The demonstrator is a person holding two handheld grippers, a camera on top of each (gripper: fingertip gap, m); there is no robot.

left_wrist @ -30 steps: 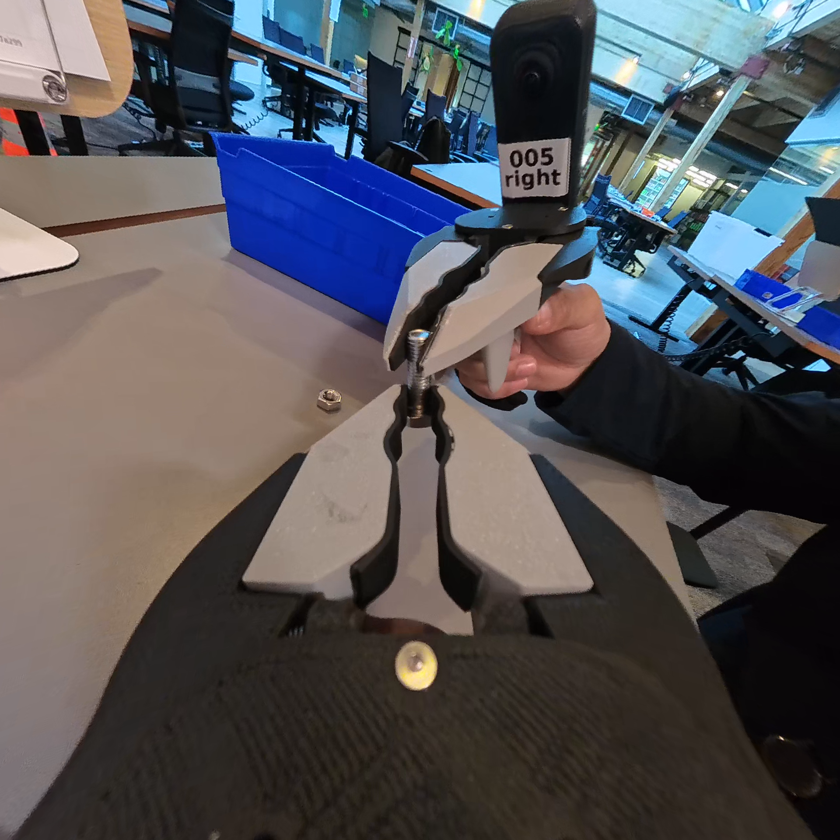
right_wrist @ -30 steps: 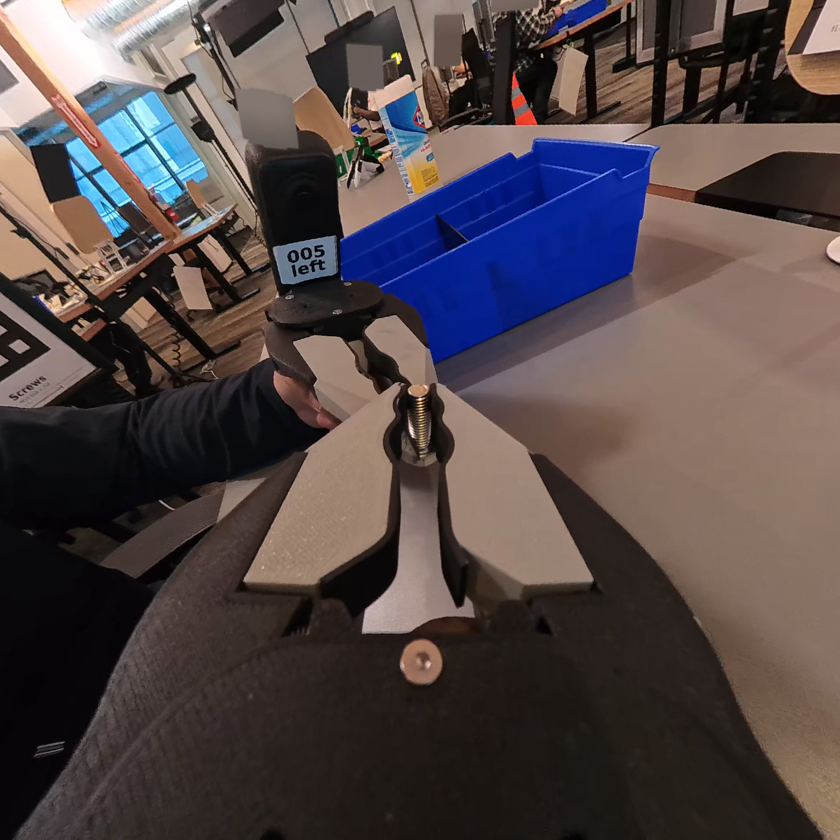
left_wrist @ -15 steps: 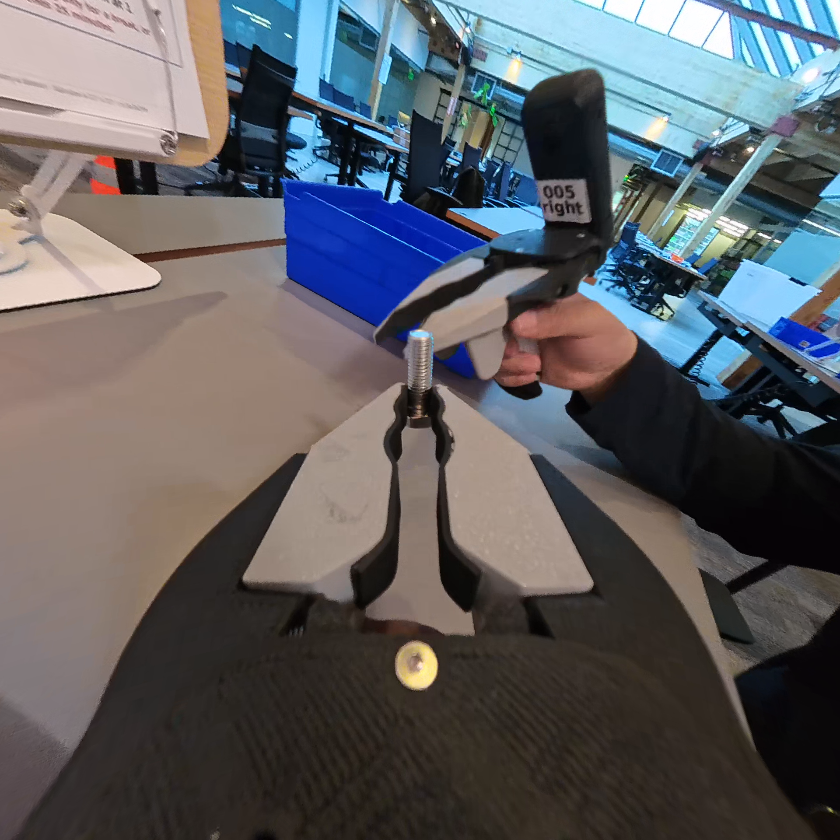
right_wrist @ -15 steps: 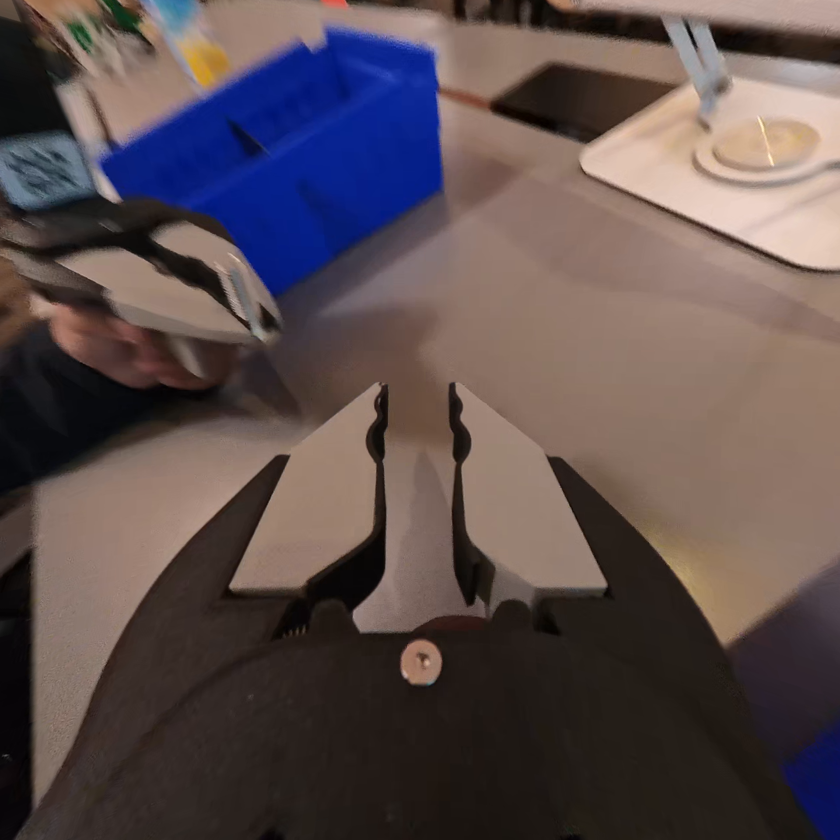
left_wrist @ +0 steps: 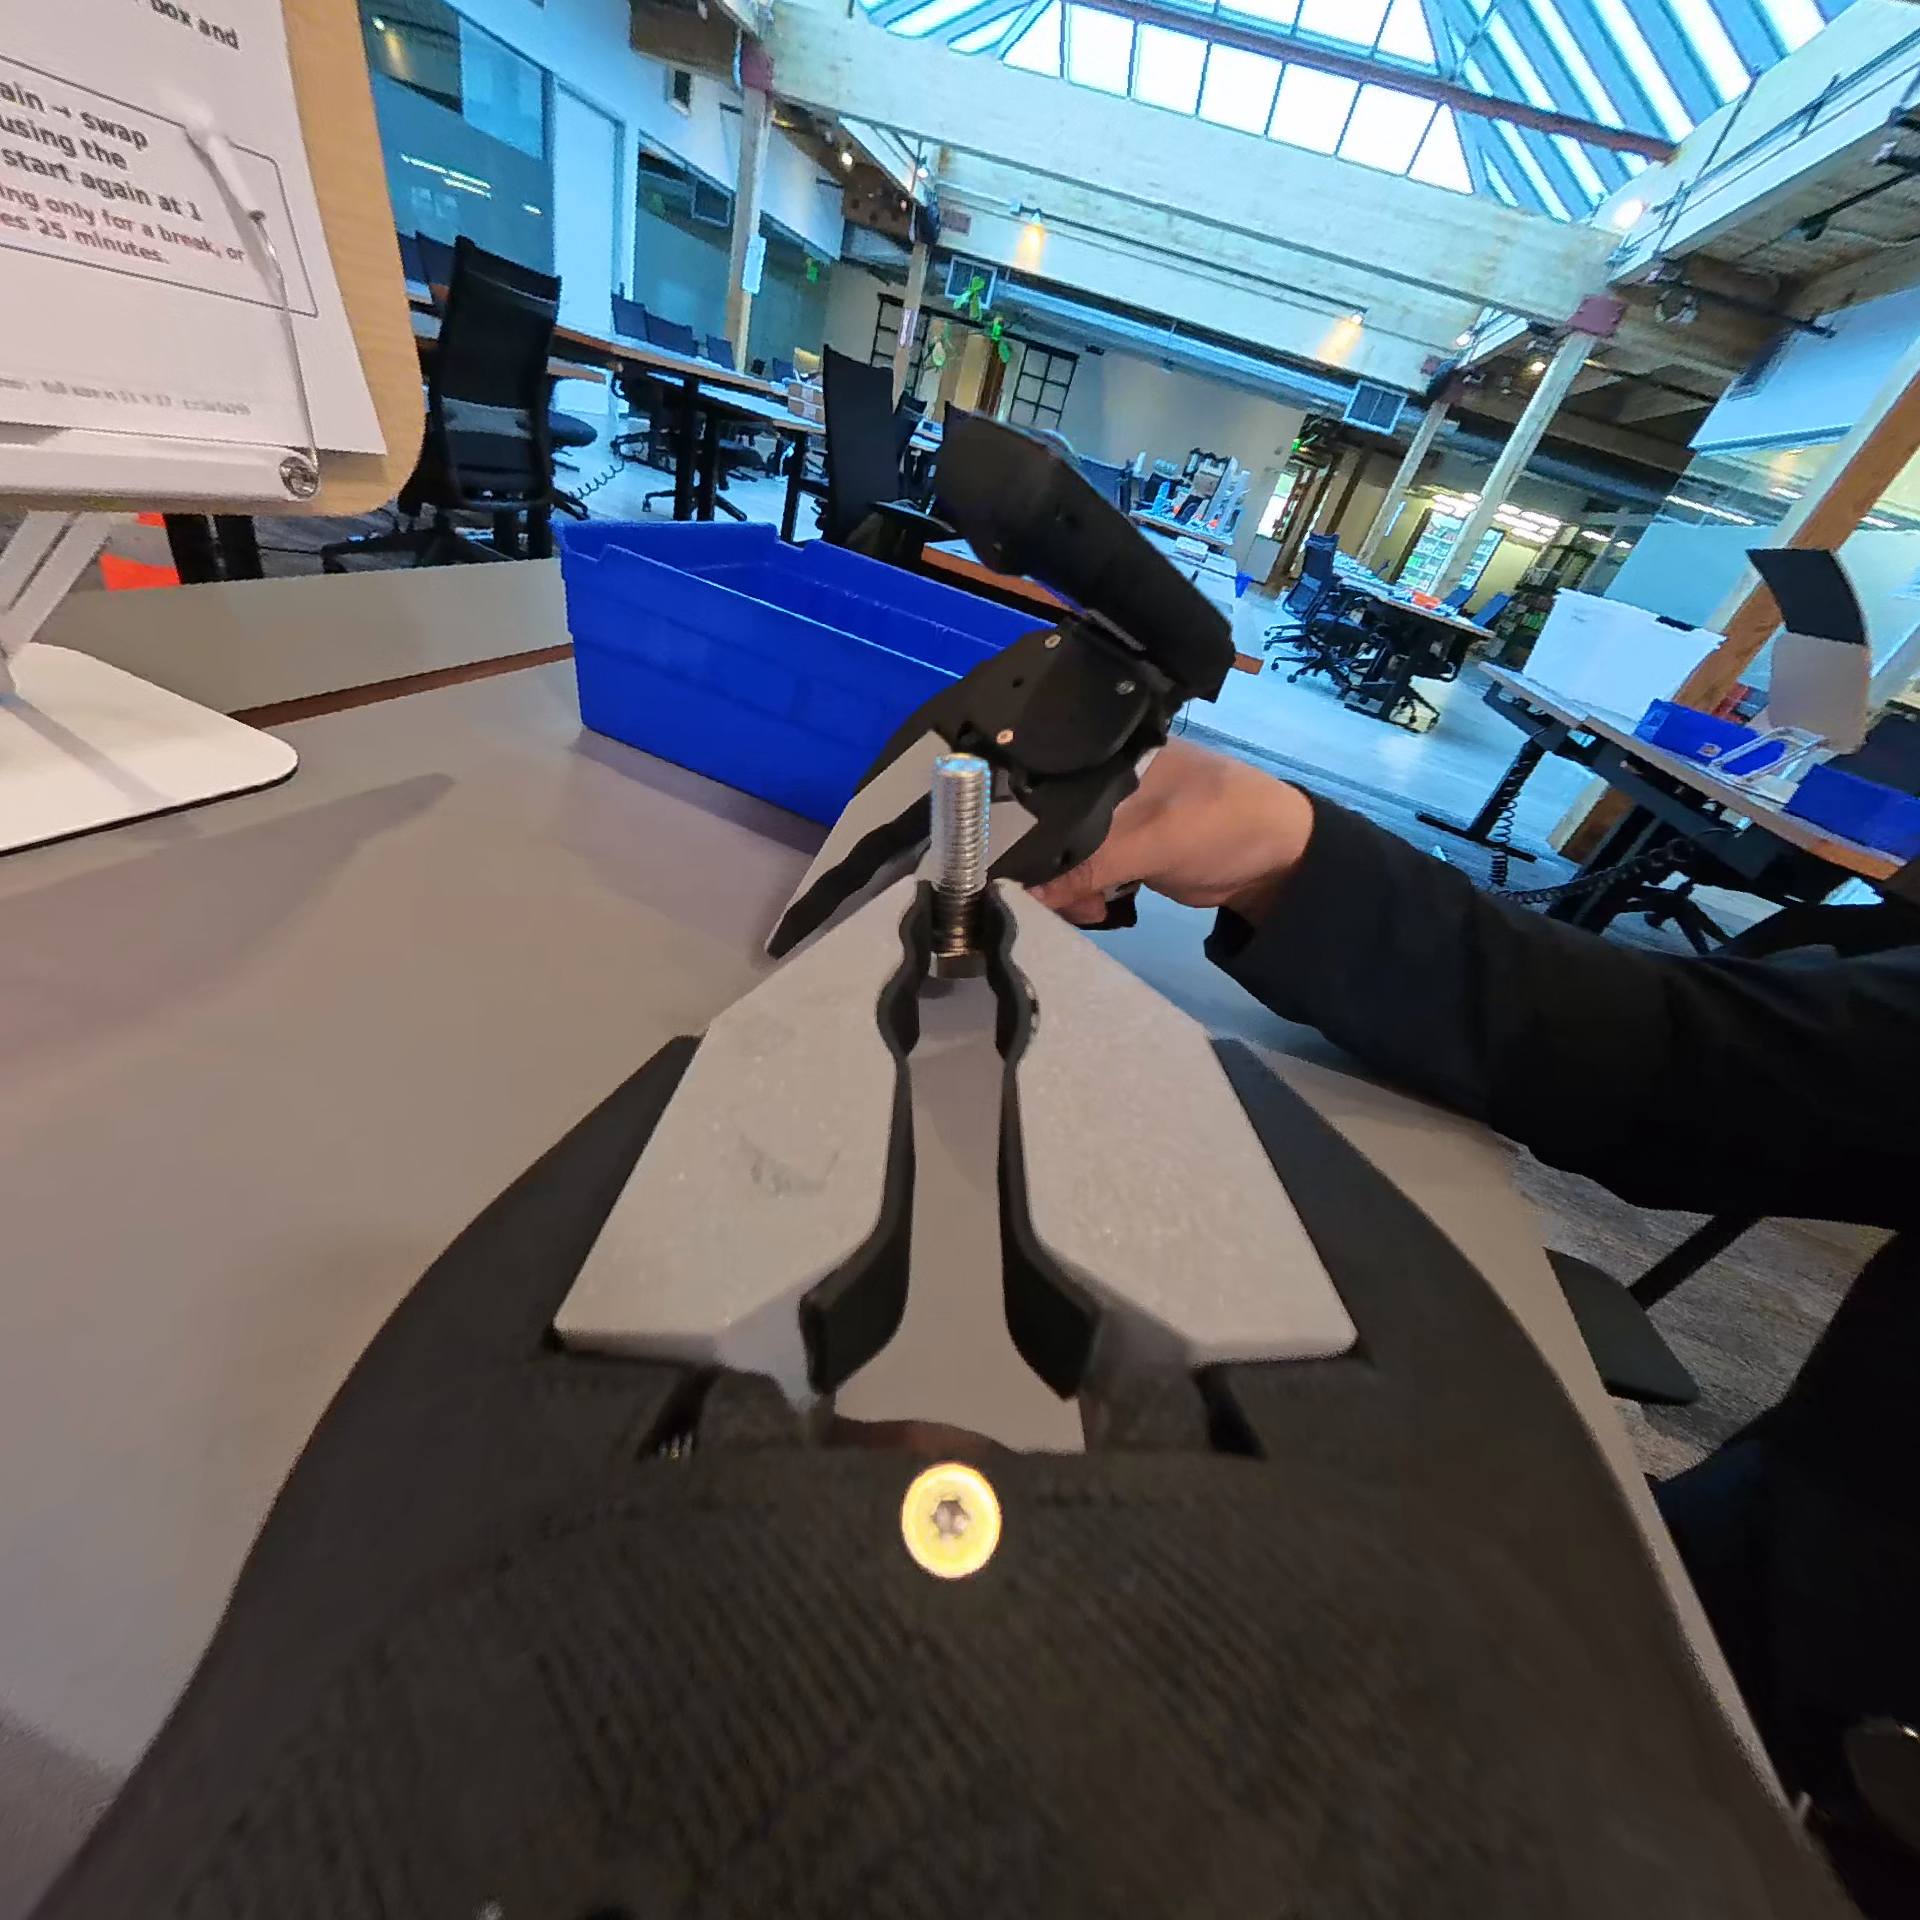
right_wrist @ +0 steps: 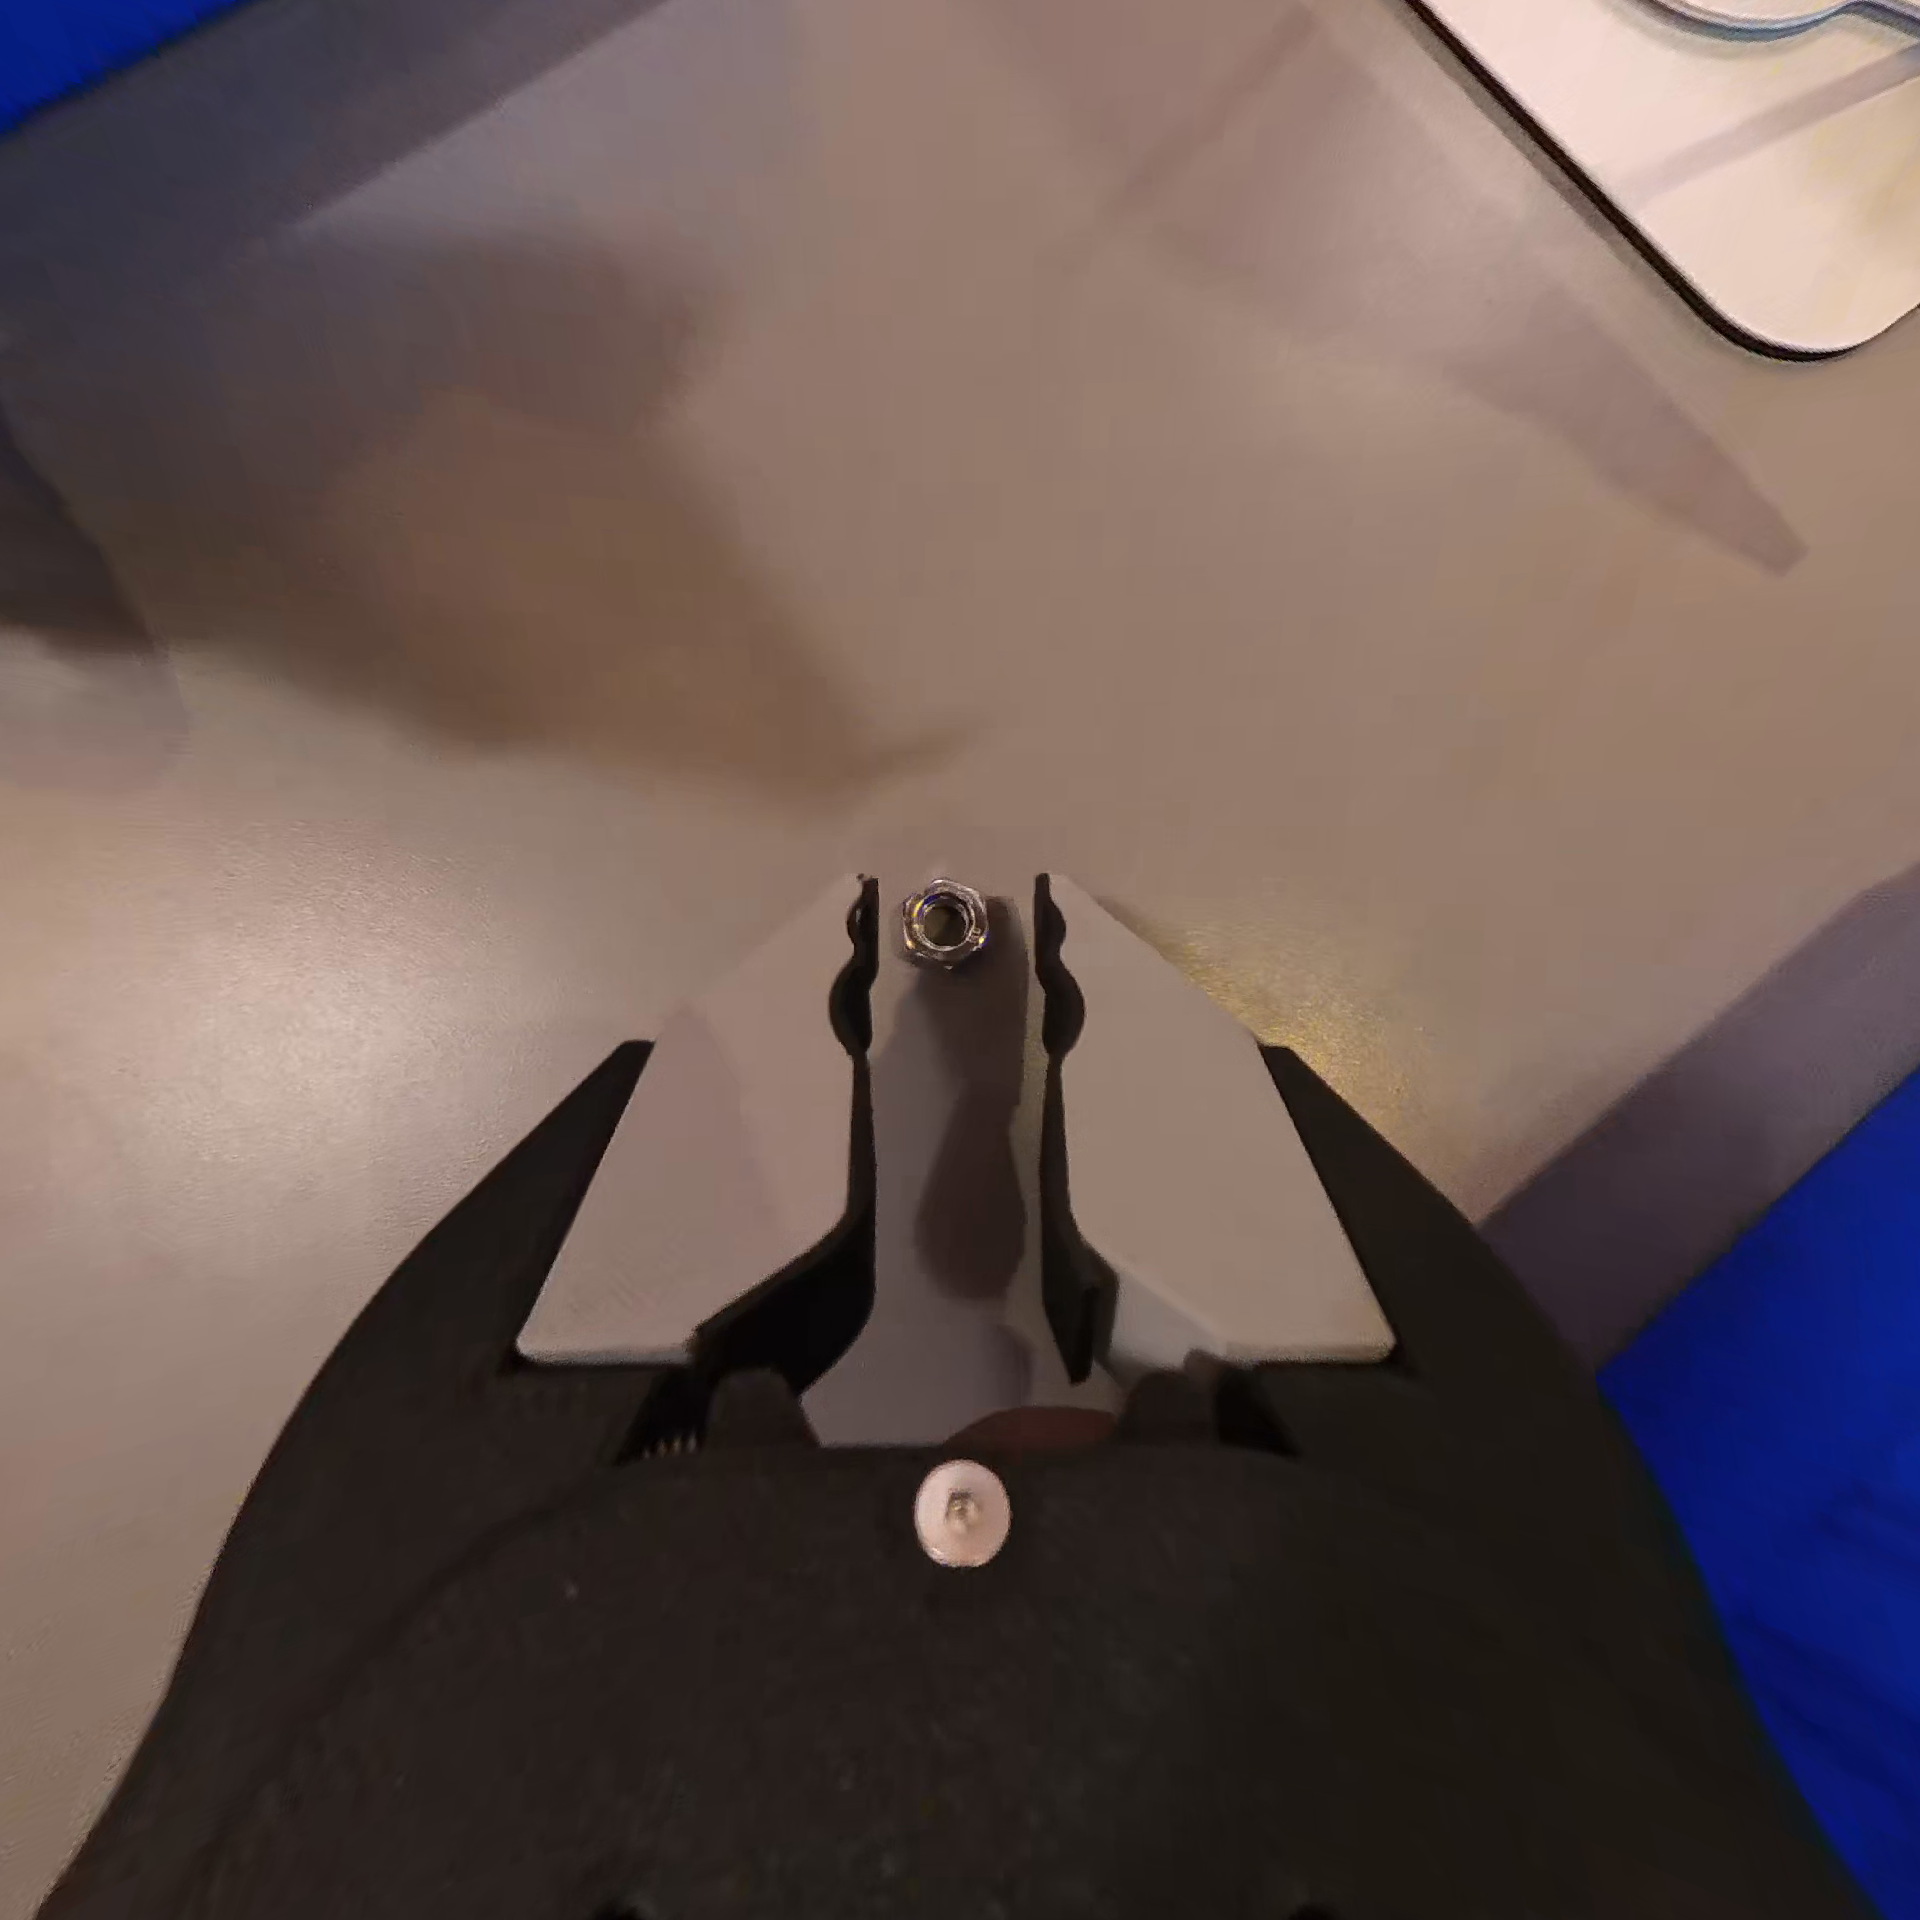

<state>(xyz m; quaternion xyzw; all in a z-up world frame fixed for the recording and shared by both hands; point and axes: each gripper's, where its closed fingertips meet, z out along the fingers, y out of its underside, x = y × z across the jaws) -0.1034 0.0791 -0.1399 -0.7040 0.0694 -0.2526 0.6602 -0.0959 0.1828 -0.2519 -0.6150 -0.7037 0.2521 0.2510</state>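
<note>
The shiny silver metal bolt (left_wrist: 958, 821) is glinting against the pale grey fingers (left_wrist: 800, 1164) of the black left gripper (left_wrist: 956, 940). The long bright blue plastic bin (left_wrist: 748, 644) is showing up strongly on the flat grey-brown table (left_wrist: 312, 987). A small shiny silver nut (right_wrist: 942, 924) is sitting between grey fingers (right_wrist: 1164, 1122) with black edges.

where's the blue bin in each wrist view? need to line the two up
Left wrist view: blue bin centre-left, on the table behind the bolt.
Right wrist view: only blue slivers, top-left corner and lower-right edge.
Shared landmark: white stand base.
</note>
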